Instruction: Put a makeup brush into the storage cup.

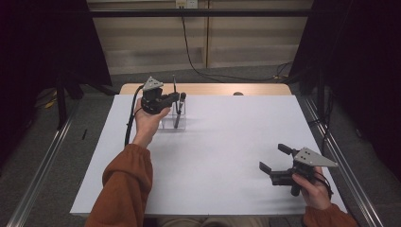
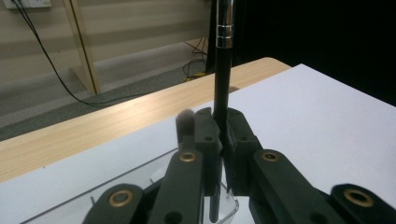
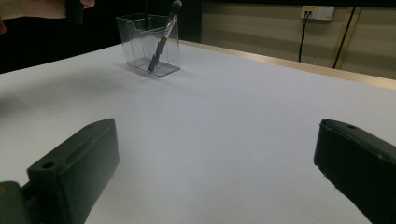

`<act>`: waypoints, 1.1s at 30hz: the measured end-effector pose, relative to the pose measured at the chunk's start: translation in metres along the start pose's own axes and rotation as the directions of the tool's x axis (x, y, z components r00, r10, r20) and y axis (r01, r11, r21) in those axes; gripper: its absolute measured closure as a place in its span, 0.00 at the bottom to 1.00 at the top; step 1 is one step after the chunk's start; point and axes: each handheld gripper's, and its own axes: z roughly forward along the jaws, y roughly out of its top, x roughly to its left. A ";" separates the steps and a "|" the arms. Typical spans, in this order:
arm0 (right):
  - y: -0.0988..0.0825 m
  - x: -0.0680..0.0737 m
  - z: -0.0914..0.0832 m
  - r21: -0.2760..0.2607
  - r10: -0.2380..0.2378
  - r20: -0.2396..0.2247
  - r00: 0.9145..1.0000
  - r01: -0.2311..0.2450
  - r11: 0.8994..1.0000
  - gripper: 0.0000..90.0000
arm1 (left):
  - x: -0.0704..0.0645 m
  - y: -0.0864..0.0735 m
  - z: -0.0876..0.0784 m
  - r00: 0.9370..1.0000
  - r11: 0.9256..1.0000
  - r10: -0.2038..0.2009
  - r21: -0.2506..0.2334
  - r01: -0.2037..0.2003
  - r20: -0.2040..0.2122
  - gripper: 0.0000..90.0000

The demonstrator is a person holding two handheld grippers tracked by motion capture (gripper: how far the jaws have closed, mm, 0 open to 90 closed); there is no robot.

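At the far left part of the white table (image 1: 222, 156), just short of its bare wooden back edge, stands a clear plastic holder (image 1: 174, 118), and everything in hand happens right at it. Inside the holder a makeup brush (image 3: 163, 38) leans on a slant, its handle foot on the holder's floor and its soft tip up past the rim. Beside the holder, on the side nearer the table's left edge, the left gripper (image 1: 176, 98) is held level in the person's left hand (image 1: 147, 120), its jaws reaching over the holder's top. Seen from the left gripper view, those jaws are pressed tight together on a slim black pen-like stick (image 2: 221, 84) that stands upright between them; its silver-banded upper part rises above the jaws, while its lower end hangs down inside the holder, whose clear corner (image 2: 231, 205) shows under the jaws. The brush's grey tip (image 2: 184, 122) pokes up just beside the left jaw, close to the stick; whether they touch I cannot tell. Well away from the holder, near the table's front right corner, the right gripper (image 1: 276, 158) rests low in the right hand (image 1: 314, 189), pointing back toward the holder with its jaws spread wide and only bare table between them
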 end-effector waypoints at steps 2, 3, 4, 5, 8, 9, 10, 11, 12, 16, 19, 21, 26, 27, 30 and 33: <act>0.000 0.000 0.000 -0.002 0.001 -0.002 1.000 -0.001 1.000 0.00 | -0.002 -0.001 0.002 1.000 1.000 0.005 0.007 -0.005 0.003 0.95; 0.000 0.000 0.000 -0.002 0.000 -0.002 1.000 0.000 1.000 0.00 | -0.002 -0.002 0.003 1.000 1.000 0.010 0.012 -0.010 0.001 0.95; 0.000 0.000 0.000 -0.003 -0.002 -0.001 1.000 0.002 1.000 0.00 | -0.003 -0.002 0.005 1.000 1.000 0.014 0.014 -0.014 -0.004 0.95; 0.000 0.000 0.000 0.001 -0.001 -0.002 1.000 0.001 1.000 0.00 | -0.002 -0.003 0.005 1.000 1.000 0.011 0.017 -0.011 0.000 0.95; 0.000 0.000 0.000 0.000 -0.001 -0.005 1.000 0.001 1.000 0.00 | -0.002 -0.005 0.008 1.000 1.000 0.009 0.030 -0.009 0.002 0.95; 0.000 0.000 0.000 0.001 0.000 -0.004 1.000 0.000 1.000 0.00 | -0.002 -0.005 0.008 1.000 1.000 0.008 0.030 -0.008 0.005 0.95; 0.000 0.000 0.000 0.002 0.000 -0.005 1.000 0.000 1.000 0.00 | -0.002 -0.006 0.009 1.000 0.999 0.008 0.032 -0.008 0.005 0.95; 0.000 0.000 0.000 0.002 -0.001 -0.007 1.000 0.001 1.000 0.00 | -0.002 -0.007 0.009 1.000 1.000 0.004 0.031 -0.005 0.008 0.95; 0.000 0.000 0.000 0.002 -0.003 -0.006 1.000 0.003 1.000 0.00 | -0.002 -0.008 0.010 1.000 0.999 0.001 0.035 -0.002 0.011 0.95; 0.000 0.000 0.000 0.001 0.000 -0.007 1.000 0.000 1.000 0.00 | -0.001 -0.011 0.013 1.000 0.999 0.009 0.053 -0.010 0.013 0.95; 0.000 0.000 0.000 0.002 0.000 -0.009 1.000 0.001 1.000 0.00 | -0.002 -0.013 0.015 1.000 0.998 0.015 0.063 -0.016 0.012 0.95; 0.000 0.000 0.000 0.004 0.000 -0.009 1.000 0.000 1.000 0.00 | -0.002 -0.015 0.016 1.000 0.998 0.018 0.066 -0.019 0.011 0.95; 0.000 0.000 0.000 0.001 -0.004 -0.013 1.000 0.004 1.000 0.00 | -0.002 -0.020 0.020 1.000 0.996 0.012 0.085 -0.013 0.010 0.95; 0.000 0.000 0.000 0.001 -0.004 -0.012 1.000 0.004 1.000 0.00 | -0.002 -0.020 0.020 1.000 0.997 0.010 0.080 -0.011 0.009 0.95; 0.000 0.001 0.000 0.003 -0.001 -0.014 1.000 0.001 1.000 0.00 | -0.002 -0.021 0.020 1.000 0.996 0.012 0.086 -0.013 0.011 0.95; 0.000 0.001 0.000 0.005 0.004 -0.016 1.000 -0.004 1.000 0.00 | -0.002 -0.022 0.021 1.000 0.996 0.014 0.089 -0.015 0.011 0.95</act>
